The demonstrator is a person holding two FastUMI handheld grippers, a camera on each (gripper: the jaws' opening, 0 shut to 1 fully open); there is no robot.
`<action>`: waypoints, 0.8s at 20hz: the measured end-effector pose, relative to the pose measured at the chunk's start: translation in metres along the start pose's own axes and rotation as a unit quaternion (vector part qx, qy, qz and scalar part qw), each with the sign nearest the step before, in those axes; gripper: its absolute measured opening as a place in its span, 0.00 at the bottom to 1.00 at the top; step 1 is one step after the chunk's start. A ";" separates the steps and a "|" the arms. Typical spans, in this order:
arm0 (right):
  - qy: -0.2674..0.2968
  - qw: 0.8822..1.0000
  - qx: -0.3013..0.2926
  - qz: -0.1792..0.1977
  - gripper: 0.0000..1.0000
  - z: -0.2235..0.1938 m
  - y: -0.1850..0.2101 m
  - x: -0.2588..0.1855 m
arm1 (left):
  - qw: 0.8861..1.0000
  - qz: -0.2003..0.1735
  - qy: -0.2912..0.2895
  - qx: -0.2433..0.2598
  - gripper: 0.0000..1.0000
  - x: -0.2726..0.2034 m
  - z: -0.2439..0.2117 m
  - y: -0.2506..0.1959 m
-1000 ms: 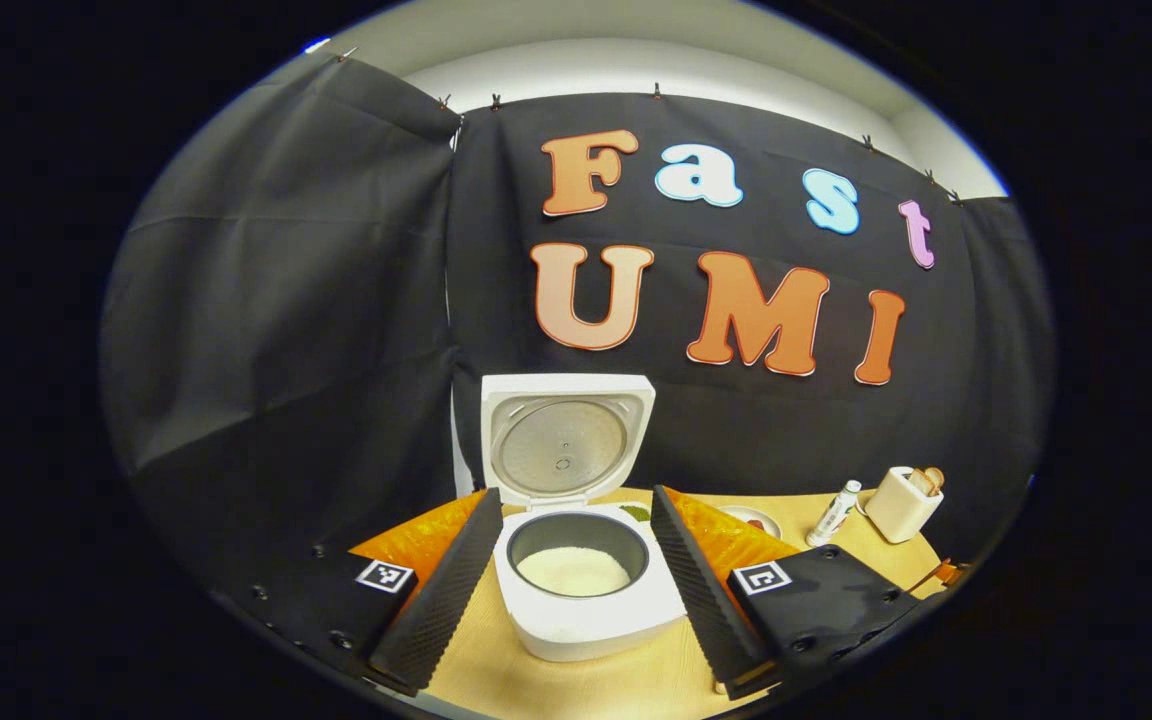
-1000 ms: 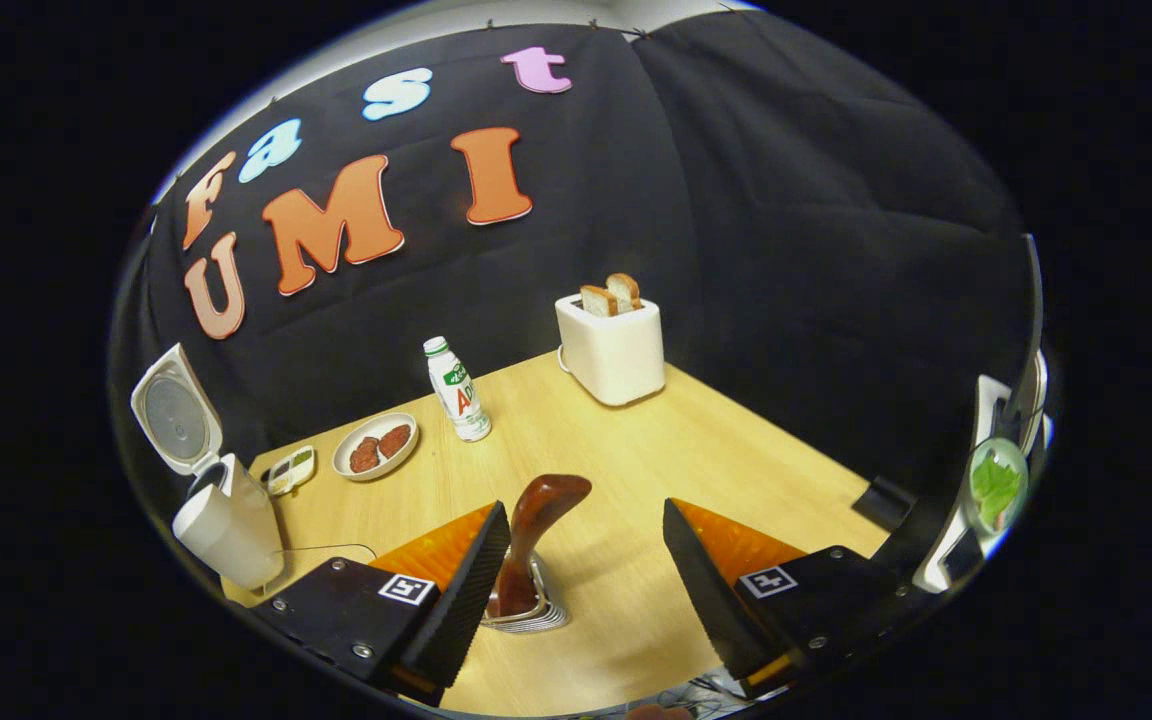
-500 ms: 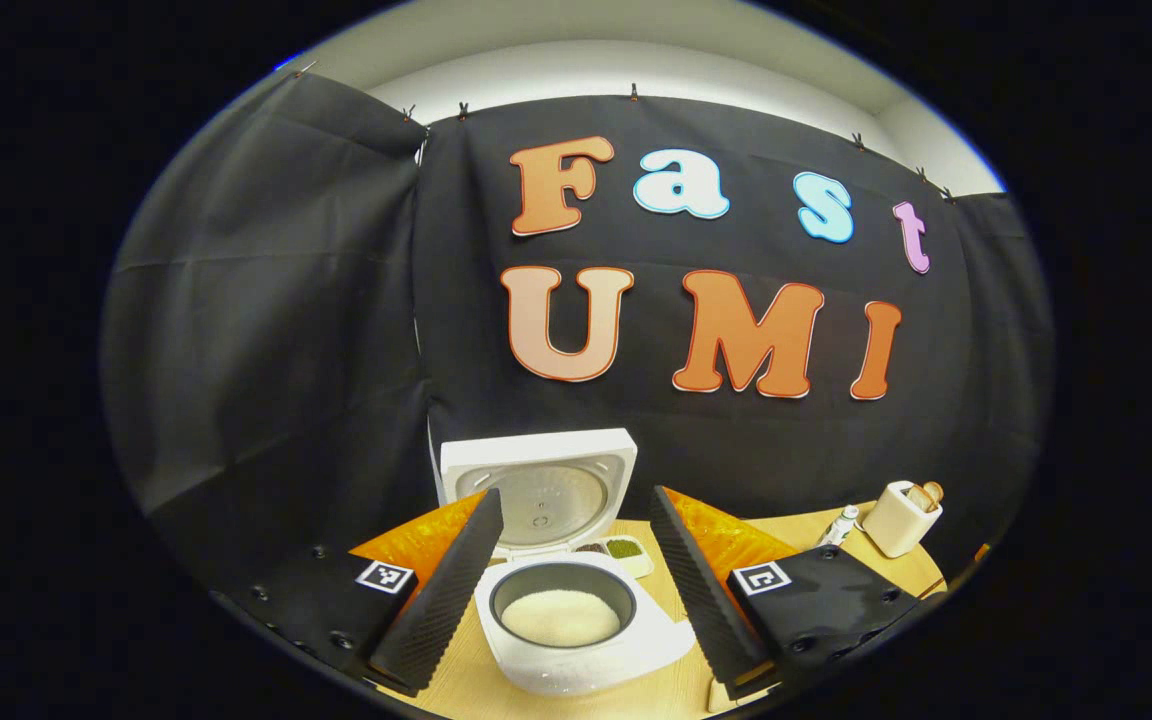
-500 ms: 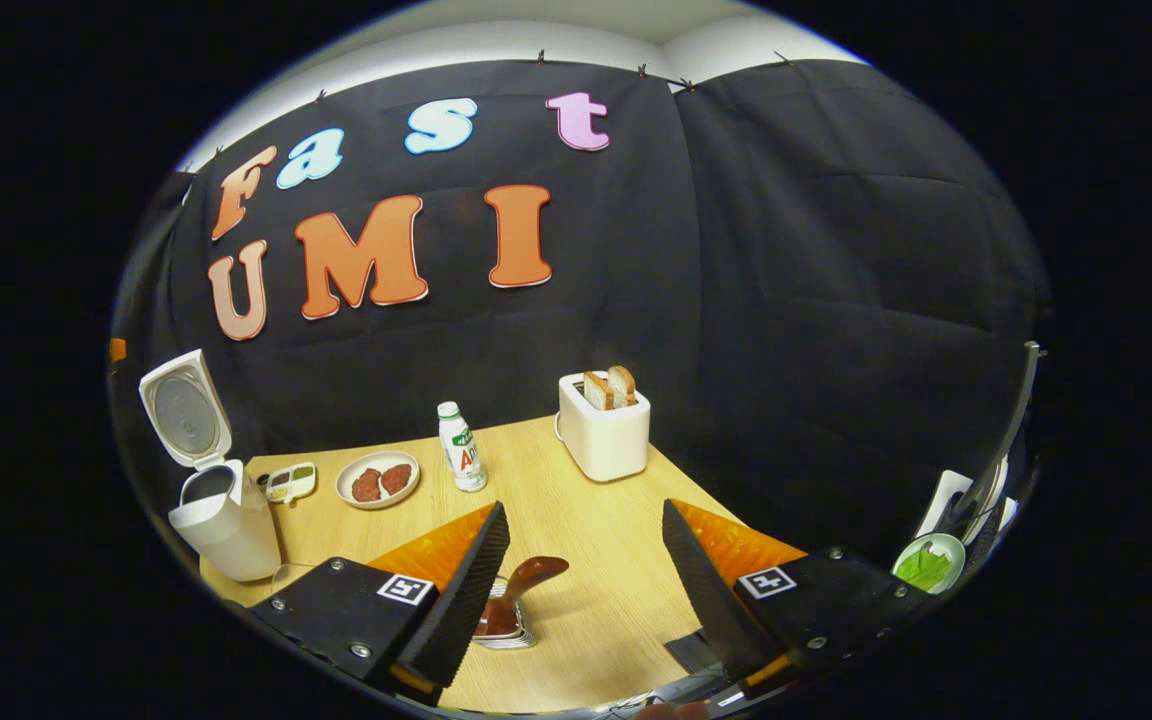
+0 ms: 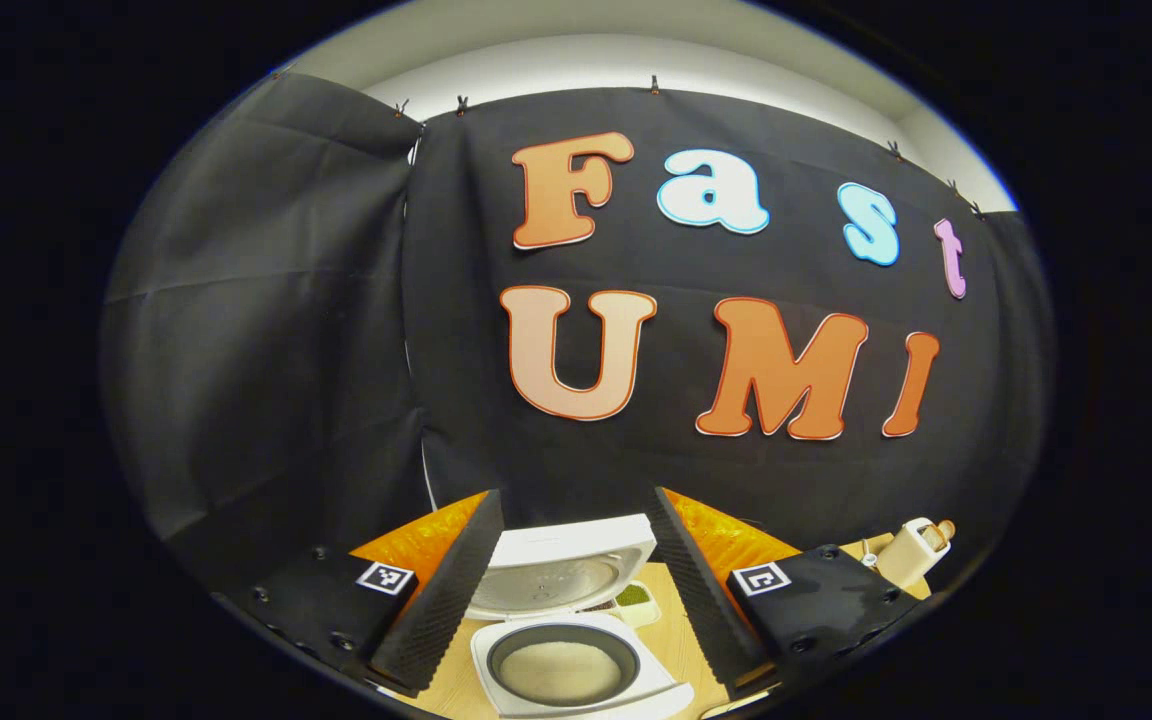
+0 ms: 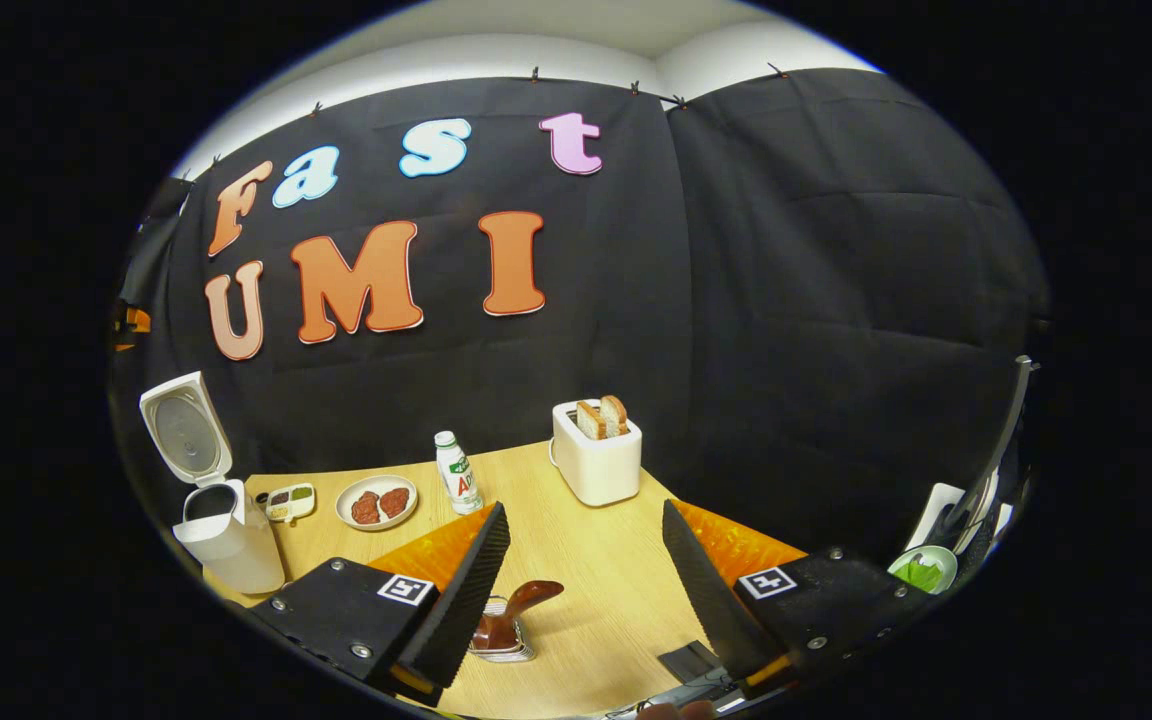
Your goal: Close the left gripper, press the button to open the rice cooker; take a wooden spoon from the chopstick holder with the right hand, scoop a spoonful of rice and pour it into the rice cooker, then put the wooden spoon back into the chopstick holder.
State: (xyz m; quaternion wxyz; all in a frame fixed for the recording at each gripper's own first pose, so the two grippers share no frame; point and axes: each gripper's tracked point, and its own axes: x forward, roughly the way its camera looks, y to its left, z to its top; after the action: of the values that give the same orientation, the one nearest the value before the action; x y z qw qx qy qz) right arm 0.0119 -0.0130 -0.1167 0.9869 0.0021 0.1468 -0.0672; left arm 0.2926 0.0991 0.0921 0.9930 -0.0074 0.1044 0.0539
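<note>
Both grippers have pulled up and back over the last second, so everything sits lower and smaller now. The right gripper [image 6: 584,578] is wide open and holding nothing; the spoon [image 6: 516,606] is back in the holder [image 6: 499,642] on the surface [image 6: 596,560], just beside its left finger. The left gripper [image 5: 572,568] is wide open too, hanging above the cooker [image 5: 576,668], lid up with rice in the pot. From the right gripper view the cooker [image 6: 226,540] is well apart at the far left. Looks to me like the job's basically done and this is just the retreat.
</note>
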 end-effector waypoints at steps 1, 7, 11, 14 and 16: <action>0.001 1.000 0.001 -0.002 0.95 -0.002 0.000 0.001 | 1.000 -0.002 0.009 -0.007 1.00 0.013 -0.001 -0.001; 0.014 1.000 -0.001 -0.015 0.95 -0.012 -0.006 0.003 | 0.998 0.025 0.059 -0.015 1.00 0.086 -0.025 0.027; 0.013 1.000 -0.002 -0.022 0.95 -0.010 -0.009 0.002 | 0.992 0.043 0.113 -0.019 1.00 0.112 -0.069 0.045; 0.007 1.000 -0.002 -0.018 0.95 -0.005 -0.006 0.002 | 0.987 0.041 0.148 -0.038 1.00 0.116 -0.095 0.045; 0.005 1.000 0.001 -0.010 0.95 -0.002 0.001 0.001 | 0.987 0.054 0.149 -0.025 1.00 0.115 -0.099 0.054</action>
State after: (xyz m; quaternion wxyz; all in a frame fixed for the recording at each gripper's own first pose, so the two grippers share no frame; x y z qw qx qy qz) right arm 0.0120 -0.0124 -0.1185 0.9854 0.0021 0.1515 -0.0777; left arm 0.3781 0.1624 -0.0292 0.9615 -0.0347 0.2505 0.1078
